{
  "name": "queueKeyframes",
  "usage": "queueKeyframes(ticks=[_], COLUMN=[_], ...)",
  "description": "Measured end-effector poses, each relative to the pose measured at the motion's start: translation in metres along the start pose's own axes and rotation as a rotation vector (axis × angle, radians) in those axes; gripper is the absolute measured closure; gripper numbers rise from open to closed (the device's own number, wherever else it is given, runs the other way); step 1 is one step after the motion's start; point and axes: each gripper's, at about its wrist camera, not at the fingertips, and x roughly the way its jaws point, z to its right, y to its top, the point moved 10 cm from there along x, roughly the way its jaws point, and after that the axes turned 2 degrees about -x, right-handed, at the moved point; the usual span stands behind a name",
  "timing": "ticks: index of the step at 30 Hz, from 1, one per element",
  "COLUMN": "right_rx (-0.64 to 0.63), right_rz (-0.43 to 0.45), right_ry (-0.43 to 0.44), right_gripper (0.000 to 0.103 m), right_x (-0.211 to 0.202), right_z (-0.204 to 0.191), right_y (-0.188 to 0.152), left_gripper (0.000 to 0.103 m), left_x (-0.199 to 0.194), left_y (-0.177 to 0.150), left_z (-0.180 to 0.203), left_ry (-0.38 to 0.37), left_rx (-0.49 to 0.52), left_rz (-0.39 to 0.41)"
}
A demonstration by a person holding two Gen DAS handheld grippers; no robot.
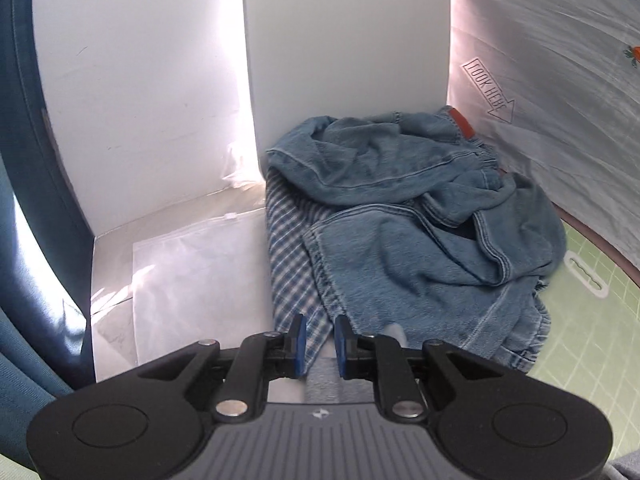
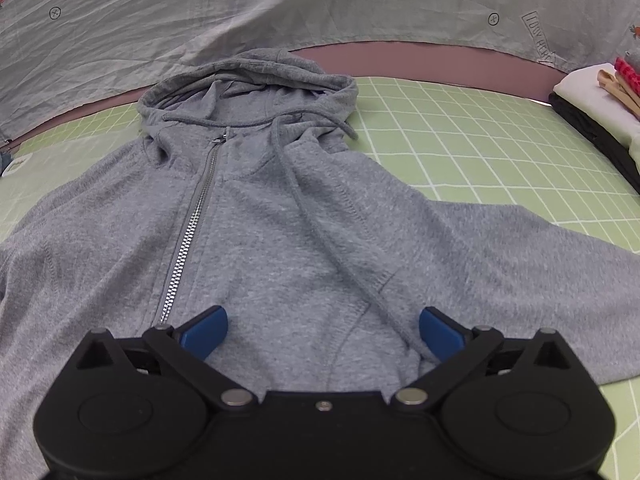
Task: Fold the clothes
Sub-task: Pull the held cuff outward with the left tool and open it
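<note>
While the right gripper (image 2: 323, 334) hangs over the grey hoodie (image 2: 280, 216) with its blue pads spread wide and nothing between them, the garment lies flat, front side up, on the green grid mat (image 2: 500, 140), stretching from the gripper toward twelve o'clock, where the hood rests at the mat's far edge. Its zipper (image 2: 192, 232) runs up at about eleven o'clock from the left pad, and a drawstring (image 2: 320, 232) trails down to just beside the right pad at three o'clock. A stack of folded clothes (image 2: 600, 100) sits well apart at two o'clock. In the left wrist view, the left gripper (image 1: 320, 344) has its pads drawn close with a narrow gap, and I cannot tell whether it pinches anything. A checked cloth (image 1: 292, 272) lies at twelve o'clock, and crumpled denim (image 1: 420, 216) is heaped at one o'clock against a white panel (image 1: 344, 40).
</note>
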Motion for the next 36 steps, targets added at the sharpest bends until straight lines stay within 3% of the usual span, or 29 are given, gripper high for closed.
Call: queueKeyframes(ticks=[2,5,8,10,13,15,17,18,19,21,26,32,36], right_rx=[0.005,0.011,0.014,0.015,0.016,0.016,0.017,0.018,0.019,0.021,0.025,0.027,0.026], right_rz=[0.001,0.002,0.001,0.000,-0.001,0.000,0.002,0.003,0.004,0.006,0.012,0.017,0.019], right_ry=[-0.004,-0.011,-0.013,-0.014,-0.015,-0.015,-0.016,-0.016,-0.017,-0.019,-0.022,-0.025,-0.025], right_gripper=[0.000,0.000,0.000,0.000,0.000,0.000,0.000,0.000,0.000,0.000,0.000,0.000,0.000], right_x=[0.000,0.000,0.000,0.000,0.000,0.000,0.000,0.000,-0.001,-0.001,-0.001,-0.001,-0.001], right_z=[0.000,-0.001,0.000,0.000,0.000,0.000,0.000,0.000,0.000,0.000,0.000,0.000,0.000], right_y=[0.000,0.000,0.000,0.000,0.000,0.000,0.000,0.000,0.000,0.000,0.000,0.000,-0.001], left_gripper=[0.085,0.083,0.063,0.041,0.039,0.039,0.041,0.062,0.094,0.093,0.094,0.094,0.093], left_x=[0.001,-0.003,0.000,0.008,0.021,0.030,0.035,0.037,0.037,0.034,0.006,-0.051,-0.113], left_y=[-0.003,-0.011,-0.019,-0.025,-0.033,-0.040,-0.045,-0.047,-0.047,-0.044,-0.013,0.022,0.046], left_z=[-0.007,0.007,0.032,0.039,0.036,0.028,0.019,0.015,0.016,0.025,0.085,0.189,0.223], left_ry=[-0.019,-0.112,-0.127,-0.056,0.039,0.060,0.065,0.060,0.035,-0.036,-0.205,-0.615,-0.977], left_rx=[-0.033,-0.071,-0.016,0.049,0.098,0.067,0.020,-0.002,-0.013,-0.025,0.011,-0.023,-0.122], left_rz=[-0.022,-0.065,-0.091,-0.103,-0.129,-0.173,-0.208,-0.223,-0.229,-0.236,-0.139,-0.074,0.005])
